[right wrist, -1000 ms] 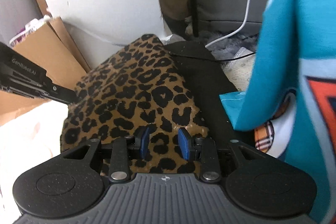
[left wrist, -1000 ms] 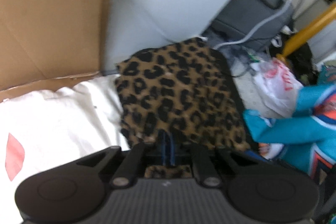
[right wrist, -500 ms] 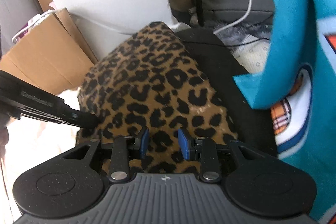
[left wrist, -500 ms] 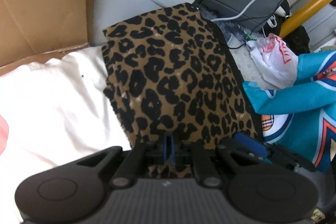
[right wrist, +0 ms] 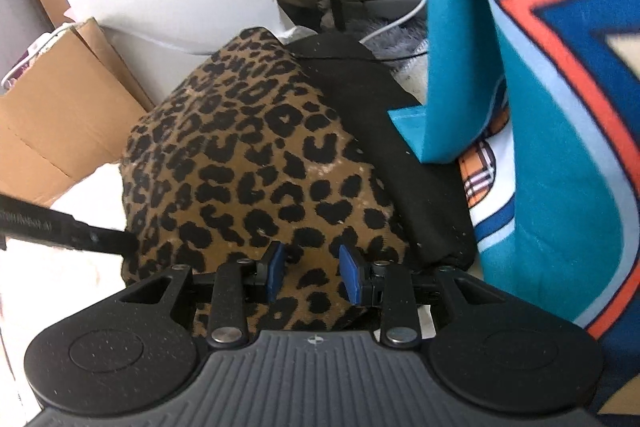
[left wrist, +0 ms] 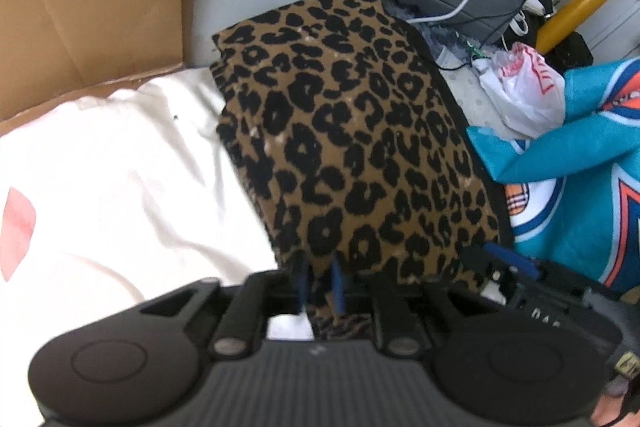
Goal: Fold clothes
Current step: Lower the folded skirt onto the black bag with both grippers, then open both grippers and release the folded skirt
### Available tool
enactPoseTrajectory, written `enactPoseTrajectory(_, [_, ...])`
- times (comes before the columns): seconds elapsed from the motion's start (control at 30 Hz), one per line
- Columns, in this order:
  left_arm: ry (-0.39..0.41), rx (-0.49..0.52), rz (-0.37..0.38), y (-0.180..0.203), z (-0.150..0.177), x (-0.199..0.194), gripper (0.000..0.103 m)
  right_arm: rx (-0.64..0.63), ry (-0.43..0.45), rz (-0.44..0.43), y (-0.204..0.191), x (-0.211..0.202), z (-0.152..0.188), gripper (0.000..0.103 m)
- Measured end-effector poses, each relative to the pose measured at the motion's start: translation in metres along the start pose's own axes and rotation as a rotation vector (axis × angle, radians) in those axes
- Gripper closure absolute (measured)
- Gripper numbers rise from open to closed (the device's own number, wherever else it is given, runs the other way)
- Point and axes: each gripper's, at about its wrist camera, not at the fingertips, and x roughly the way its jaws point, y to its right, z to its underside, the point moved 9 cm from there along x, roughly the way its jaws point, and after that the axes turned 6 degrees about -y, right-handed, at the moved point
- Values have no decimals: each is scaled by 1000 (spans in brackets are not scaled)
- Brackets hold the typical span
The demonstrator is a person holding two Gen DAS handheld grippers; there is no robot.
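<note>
— So where does the leopard-print garment (left wrist: 360, 147) lie?
— Folded on the white fabric (left wrist: 120, 187), long axis running away from both cameras, teal jersey (left wrist: 580, 187) beside it.
— Fingers?
— Left gripper (left wrist: 320, 287) has just been opening, a narrow gap now, the hem between its pads. Right gripper (right wrist: 312, 269) stands apart over the print.
— Writing?
— Too blurred to read.

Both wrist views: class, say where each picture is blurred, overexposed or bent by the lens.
Left wrist view: white cloth washed out, tongs smeared by blur, leopard cloth fairly sharp. Right wrist view: teal jersey close and soft, leopard cloth crisp, cardboard box bowed by the fisheye.
</note>
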Motion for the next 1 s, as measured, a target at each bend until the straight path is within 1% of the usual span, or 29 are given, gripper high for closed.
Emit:
enactPoseTrajectory(0.03, [0,-4,-1,0,2,-2,72,5,-3,-10,-2,-1,-1,64])
enactPoseTrajectory(0.07, [0,-7,-1,-1,4,-3,65,10,-5,-20,-5,-3,-1,63])
enactPoseTrajectory(0.1, [0,-12,1,-1,6,-5,54,15,-6,-25,-7,-4,-2,59])
enactPoseTrajectory(0.13, [2,-17,3,-2,7,-8,49,20,-6,-27,-8,-5,-2,56])
enactPoseTrajectory(0.17, [5,-23,3,-3,8,-10,37,25,-6,-29,-10,-6,-2,56])
enactPoseTrajectory(0.2, [11,-27,0,-5,9,-14,30,29,-8,-33,-11,-7,-1,56])
enactPoseTrajectory(0.27, [20,-38,-8,-8,9,-20,25,38,-15,-50,-16,-9,0,56])
enactPoseTrajectory(0.3, [20,-48,-9,-10,9,-23,21,41,-20,-58,-18,-10,0,52])
enactPoseTrajectory(0.33, [20,-58,-10,-13,9,-26,19,41,-25,-63,-20,-11,0,46])
enactPoseTrajectory(0.37, [20,-69,-13,-16,9,-30,18,42,-30,-68,-22,-12,0,43])
enactPoseTrajectory(0.43, [17,-88,-24,-24,8,-40,17,53,-35,-72,-26,-14,-2,27])
enactPoseTrajectory(0.47, [14,-91,-33,-28,7,-46,17,64,-37,-72,-28,-14,-5,24])
enactPoseTrajectory(0.53, [7,-94,-52,-36,5,-58,17,71,-35,-72,-34,-17,-14,13])
enactPoseTrajectory(0.57, [1,-98,-61,-40,4,-65,16,70,-34,-70,-38,-19,-18,10])
enactPoseTrajectory(0.6, [-6,-104,-69,-45,3,-74,16,69,-34,-69,-41,-21,-23,9])
enactPoseTrajectory(0.73, [-31,-115,-98,-64,-5,-114,16,69,-51,-67,-56,-29,-36,8])
enactPoseTrajectory(0.77, [-24,-112,-112,-68,-9,-127,15,70,-58,-67,-60,-32,-38,8])
enactPoseTrajectory(0.8, [-14,-111,-127,-72,-12,-140,10,75,-64,-67,-64,-36,-40,8])
enactPoseTrajectory(0.87, [11,-120,-155,-80,-16,-167,6,99,-72,-78,-71,-48,-45,8])
enactPoseTrajectory(0.93, [27,-134,-172,-84,-18,-192,6,105,-81,-74,-77,-61,-48,7])
enactPoseTrajectory(1.0, [25,-147,-176,-86,-17,-214,6,110,-95,-68,-83,-74,-51,5])
